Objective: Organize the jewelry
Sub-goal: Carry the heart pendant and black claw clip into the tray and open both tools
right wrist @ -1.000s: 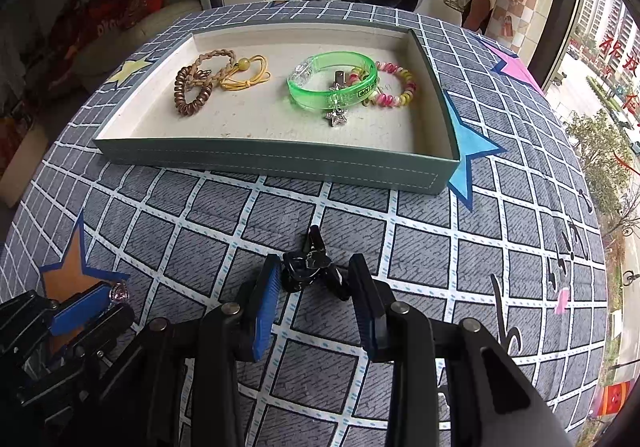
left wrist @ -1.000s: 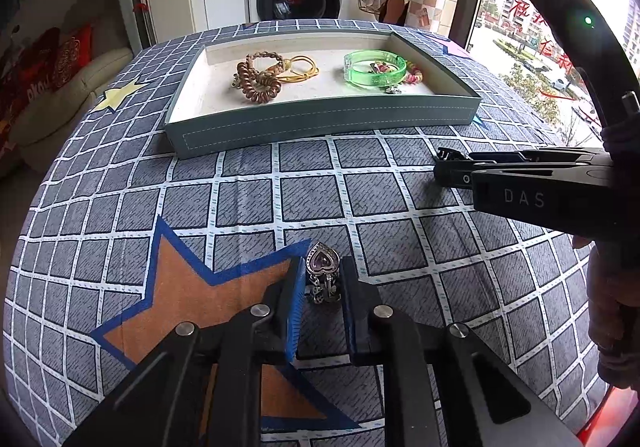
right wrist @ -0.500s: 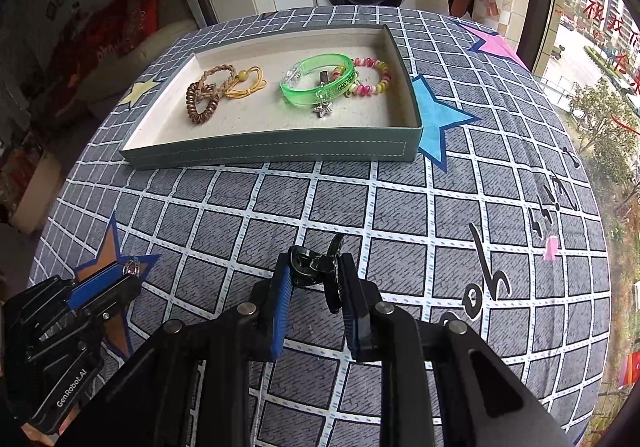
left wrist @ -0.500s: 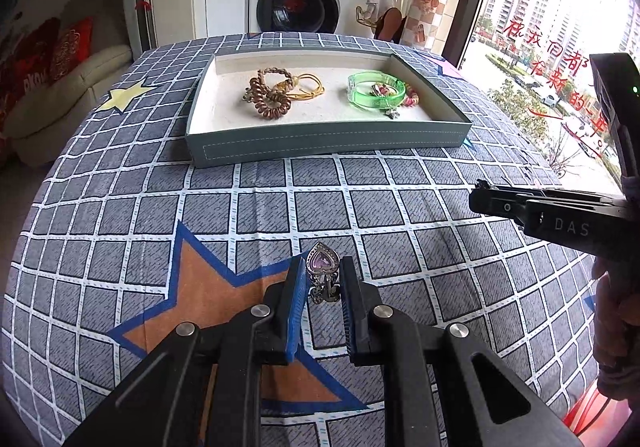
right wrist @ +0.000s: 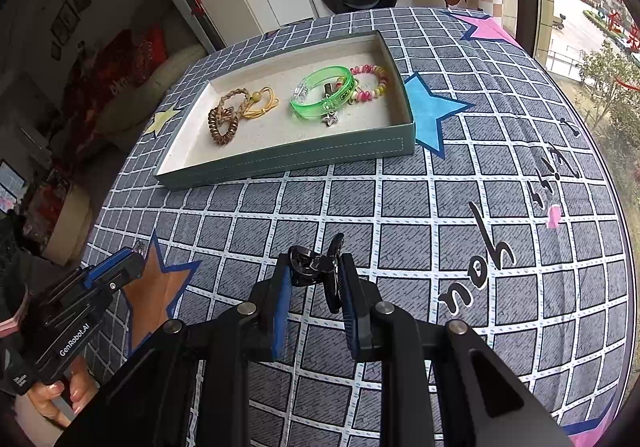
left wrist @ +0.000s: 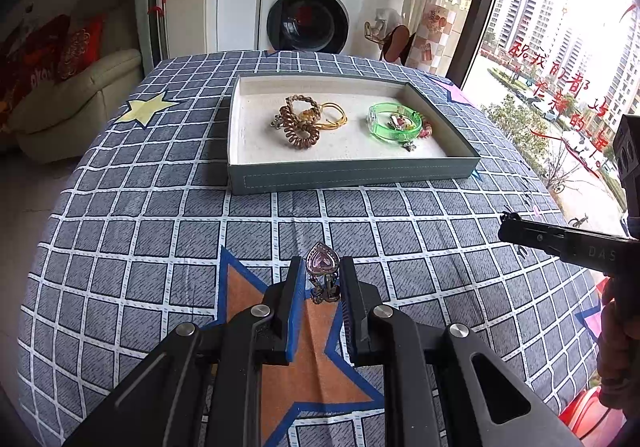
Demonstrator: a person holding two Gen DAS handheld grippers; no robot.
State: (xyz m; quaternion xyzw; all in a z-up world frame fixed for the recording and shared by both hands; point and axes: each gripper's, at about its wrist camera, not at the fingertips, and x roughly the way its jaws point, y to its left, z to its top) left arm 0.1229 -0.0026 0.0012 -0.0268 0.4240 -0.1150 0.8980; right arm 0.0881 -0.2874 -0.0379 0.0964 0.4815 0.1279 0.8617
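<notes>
— Both grippers have come up off the table since a second ago, and the tray (left wrist: 352, 175) sits further ahead of the fingers than it did. What's in the left gripper (left wrist: 319, 289)?

— A heart-shaped pink pendant (left wrist: 322, 262) on a small metal fitting. The fingers are clamped on the fitting, so the heart pokes out just past the tips, clear of the checked tablecloth (left wrist: 160, 231) and over its orange star.

— And the right gripper (right wrist: 314, 279)?

— Its jaws have just been closing, and now they pinch a black hair clip (right wrist: 316, 265). The clip sits crosswise between the blue pads, one prong sticking up beyond the tips. The pinch looks to be on the clip's hinge end, which I'd guess keeps it from springing open.

— Why lift both at once?

— Probably to carry the two pieces to the tray in one go. It lies well ahead of both pairs of fingers, open side up, so things can be dropped in from above.

— What's already in there?

— A brown coil hair tie (right wrist: 223, 127) and a yellow cord (right wrist: 262, 103) toward the left end; a green bangle (right wrist: 324, 95) and a coloured bead bracelet (right wrist: 370, 83) toward the right. Like seems grouped with like, so the clip may suit the hair-tie side and the pendant the bracelet side.

— Any risk?

— The pendant is held by a thin part; a tilt could let it slip.
</notes>
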